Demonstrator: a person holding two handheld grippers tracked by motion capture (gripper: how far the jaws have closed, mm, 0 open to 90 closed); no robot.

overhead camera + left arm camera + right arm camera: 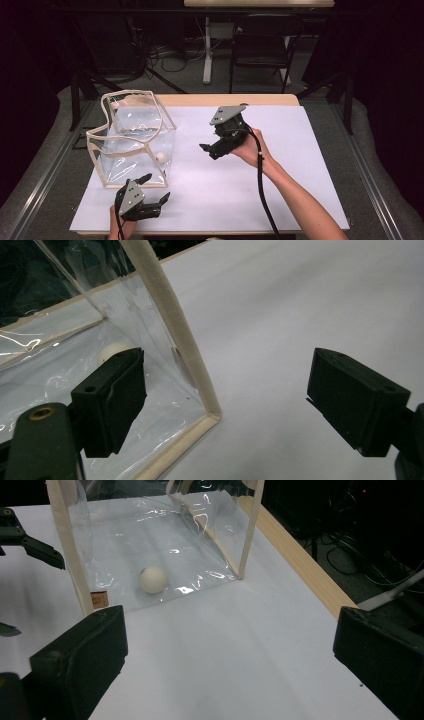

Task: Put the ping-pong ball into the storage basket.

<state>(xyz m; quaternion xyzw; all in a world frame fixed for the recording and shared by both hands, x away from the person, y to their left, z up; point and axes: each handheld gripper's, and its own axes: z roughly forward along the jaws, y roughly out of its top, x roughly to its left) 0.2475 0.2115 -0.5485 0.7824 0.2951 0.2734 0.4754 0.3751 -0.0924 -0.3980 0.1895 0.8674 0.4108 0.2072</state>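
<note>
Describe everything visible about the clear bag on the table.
The clear bag is a boxy pouch of transparent, glossy plastic with cream fabric trim along its edges. It stands upright on the white table sheet at the left side, its open top rim wavy. A small white ball lies inside on its bottom near a corner. Neither gripper touches it.

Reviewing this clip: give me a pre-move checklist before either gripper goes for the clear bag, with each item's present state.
1. Left gripper open: ok, jaws apart beside the clear bag.
2. Right gripper open and empty: ok.
3. Bag upright on the white sheet: ok.
4. Bag top open: cannot tell.
5. White ball resting on the bag floor: ok.
6. Left jaws straddle the bag's corner trim: ok, not yet touching it.
</note>
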